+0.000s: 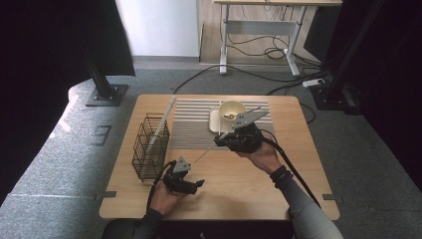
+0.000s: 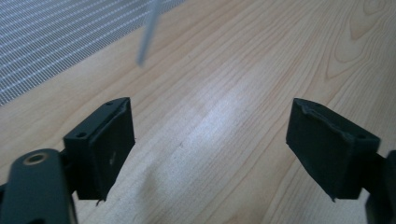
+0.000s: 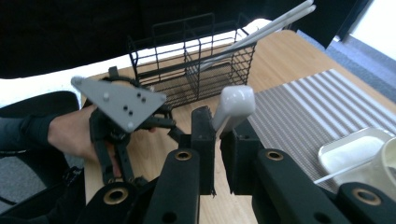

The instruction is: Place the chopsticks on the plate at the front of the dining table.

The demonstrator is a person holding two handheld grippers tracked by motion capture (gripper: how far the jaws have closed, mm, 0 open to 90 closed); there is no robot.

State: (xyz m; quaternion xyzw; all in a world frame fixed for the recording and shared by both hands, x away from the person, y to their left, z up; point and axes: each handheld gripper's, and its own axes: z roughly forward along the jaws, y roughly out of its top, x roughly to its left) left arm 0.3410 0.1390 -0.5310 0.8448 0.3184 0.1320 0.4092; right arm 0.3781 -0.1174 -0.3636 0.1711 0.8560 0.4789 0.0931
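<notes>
The right tongs [image 3: 218,140] pinch a white utensil [image 3: 236,105]; the left tongs [image 2: 210,144], spread over bare tabletop [image 2: 243,70], hold nothing. No writing is legible.

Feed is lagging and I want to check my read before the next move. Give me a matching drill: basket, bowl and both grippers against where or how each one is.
Things:
1. black wire basket
2. cream bowl
3. left gripper
4. right gripper

States:
A. shut on a white utensil
B. on the white tray
C. jaws apart above bare wood of the table
D. at the table's left side, with white sticks in it

Pairs: 1-D, 2-B, 3-C, 4-A
</notes>
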